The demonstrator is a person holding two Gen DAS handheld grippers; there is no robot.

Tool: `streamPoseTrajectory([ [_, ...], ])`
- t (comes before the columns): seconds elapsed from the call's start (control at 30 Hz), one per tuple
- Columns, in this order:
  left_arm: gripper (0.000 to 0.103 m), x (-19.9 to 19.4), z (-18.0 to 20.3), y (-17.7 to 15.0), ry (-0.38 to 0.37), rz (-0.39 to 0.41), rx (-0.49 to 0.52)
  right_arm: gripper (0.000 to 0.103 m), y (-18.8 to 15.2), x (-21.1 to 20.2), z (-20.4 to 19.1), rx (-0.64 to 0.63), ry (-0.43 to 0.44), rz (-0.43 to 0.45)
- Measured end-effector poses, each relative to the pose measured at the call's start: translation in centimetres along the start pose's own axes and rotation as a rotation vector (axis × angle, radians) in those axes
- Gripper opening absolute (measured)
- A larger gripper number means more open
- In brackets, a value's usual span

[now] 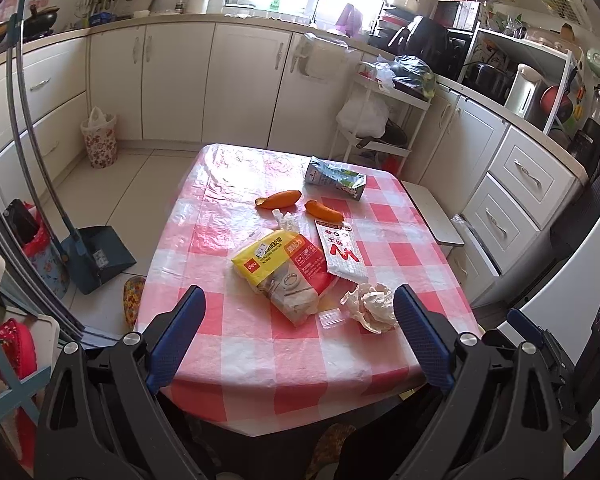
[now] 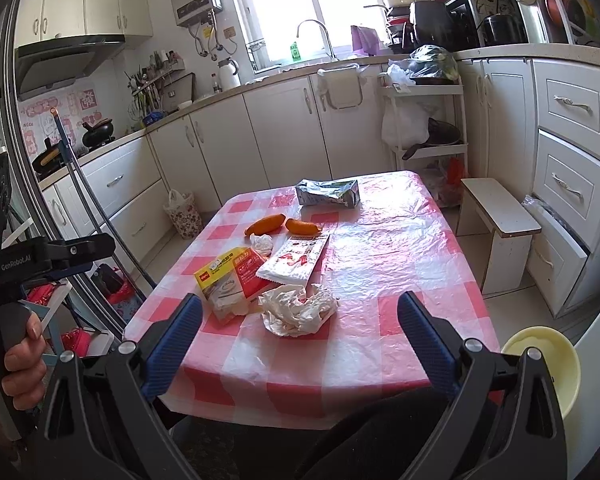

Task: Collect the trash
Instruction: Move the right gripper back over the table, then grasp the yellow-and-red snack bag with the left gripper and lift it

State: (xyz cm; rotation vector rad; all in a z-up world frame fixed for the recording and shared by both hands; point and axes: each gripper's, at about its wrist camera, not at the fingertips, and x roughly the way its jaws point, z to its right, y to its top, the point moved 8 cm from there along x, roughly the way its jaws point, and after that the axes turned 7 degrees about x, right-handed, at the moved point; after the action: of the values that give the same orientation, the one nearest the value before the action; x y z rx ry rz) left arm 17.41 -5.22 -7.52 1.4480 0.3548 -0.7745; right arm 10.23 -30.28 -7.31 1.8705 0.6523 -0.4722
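Your tools: left tool (image 1: pixel 300 310) and right tool (image 2: pixel 300 314) — black angular frames, blue textured fingers (image 2: pixel 176 336), silver screws at pivots. Left handle grey, body marked "GenRobot.AI" in white.

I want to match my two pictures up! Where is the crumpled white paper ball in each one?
Left wrist view: the crumpled paper lies low and right of middle, just beside the right finger of the open left gripper.
Right wrist view: the crumpled paper lies near the middle, between the fingers of the open right gripper.
Shared landmark: the yellow packet lies just left of it in both.
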Motion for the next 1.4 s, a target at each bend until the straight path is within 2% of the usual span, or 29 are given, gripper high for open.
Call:
streamPoseTrajectory([
  [0.73,0.091,-0.3,0.0,-0.8,0.006,-0.005,0.020,0.094,0.1,-0.2,0.1,0.033,0.017,0.003],
  [0.83,0.091,-0.1,-1.4,-1.2,0.030,-0.006,0.015,0.094,0.1,-0.4,0.0,0.022,0.017,0.009],
  [0.93,0.091,0.4,-4.1,-1.8,0.054,-0.021,-0.049,0.094,0.0,-0.4,-0.3,-0.004,0.007,0.012],
  [1.07,0.091,1.3,-7.4,-2.4,0.066,-0.038,-0.130,0.094,-0.1,-0.1,-0.4,-0.032,-0.005,0.002],
  [1.23,0.088,4.1,-8.6,-3.0,0.033,-0.085,-0.179,0.094,-0.2,0.8,-0.5,-0.048,0.004,-0.035],
  [1.4,0.088,8.4,-7.3,-3.0,0.035,-0.153,-0.109,0.094,-0.4,2.3,-0.9,-0.072,0.026,-0.070],
])
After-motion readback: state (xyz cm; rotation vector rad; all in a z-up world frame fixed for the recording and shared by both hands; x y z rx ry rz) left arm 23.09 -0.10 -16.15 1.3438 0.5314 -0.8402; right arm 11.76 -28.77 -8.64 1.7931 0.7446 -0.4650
